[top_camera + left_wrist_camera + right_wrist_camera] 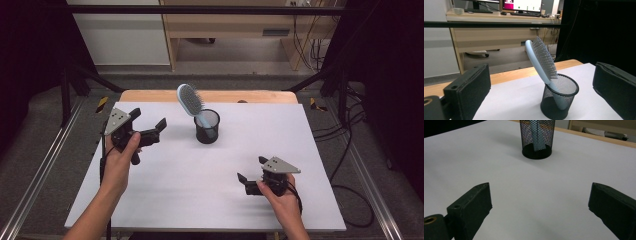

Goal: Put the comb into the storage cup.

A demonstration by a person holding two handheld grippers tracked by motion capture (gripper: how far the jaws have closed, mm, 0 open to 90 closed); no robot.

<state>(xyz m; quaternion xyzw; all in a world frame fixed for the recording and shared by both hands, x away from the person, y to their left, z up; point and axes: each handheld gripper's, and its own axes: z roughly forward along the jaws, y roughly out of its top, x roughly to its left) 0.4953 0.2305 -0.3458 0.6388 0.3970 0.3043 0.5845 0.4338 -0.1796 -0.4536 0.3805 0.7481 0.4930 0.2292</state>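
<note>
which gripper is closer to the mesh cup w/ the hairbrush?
Left. The left gripper is open beside the mesh cup, at its left; the right gripper sits farther off, nearer the person.

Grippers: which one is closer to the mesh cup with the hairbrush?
The left gripper: it is raised beside the mesh cup holding the hairbrush; the right gripper sits farther back.

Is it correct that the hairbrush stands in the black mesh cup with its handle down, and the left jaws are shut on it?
Not quite: the left gripper is open, apart from the hairbrush, as the left gripper view shows. The handle-down brush in the mesh cup is right.
</note>
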